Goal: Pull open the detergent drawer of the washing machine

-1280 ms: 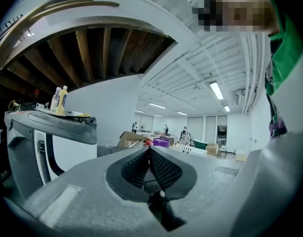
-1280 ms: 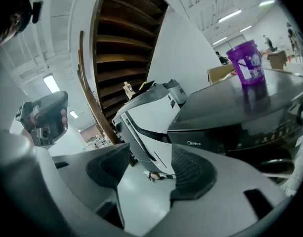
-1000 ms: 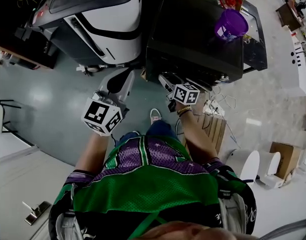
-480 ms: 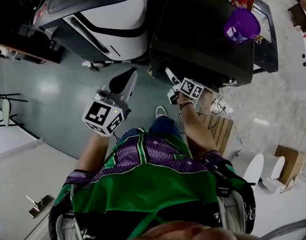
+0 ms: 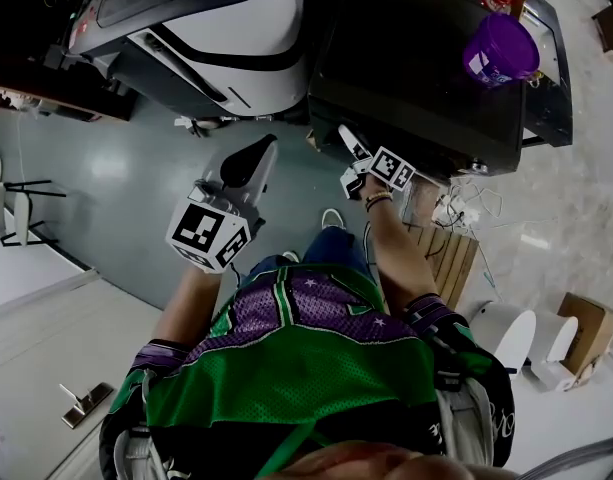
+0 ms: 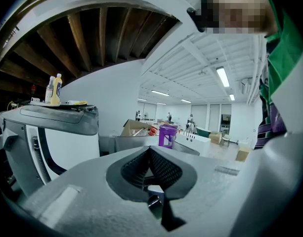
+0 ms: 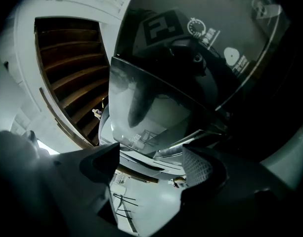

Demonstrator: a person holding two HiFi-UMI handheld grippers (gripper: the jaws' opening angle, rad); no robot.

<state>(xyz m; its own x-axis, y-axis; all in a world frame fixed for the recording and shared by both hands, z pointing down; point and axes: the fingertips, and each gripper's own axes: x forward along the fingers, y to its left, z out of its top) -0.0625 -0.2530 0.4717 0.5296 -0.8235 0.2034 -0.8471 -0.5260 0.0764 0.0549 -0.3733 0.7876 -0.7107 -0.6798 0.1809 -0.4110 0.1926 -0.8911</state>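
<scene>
The black washing machine stands at the upper right of the head view. My right gripper is at the left end of the machine's front edge. In the right gripper view its jaws are opening and the pads press on nothing. A glossy front panel of the machine, with its lower edge just beyond the pads, fills the space ahead; I cannot tell whether it is the drawer front. My left gripper hangs to the left over the floor, apart from the machine. Its jaws are shut and hold nothing.
A purple cup stands on top of the black machine. A white and grey machine stands to its left, with bottles on top. Cables and a wooden crate lie to the right of my legs.
My right gripper has moved in toward the black machine's front and rolled, and its marker cube now shows another face. The left gripper has shifted only slightly.
</scene>
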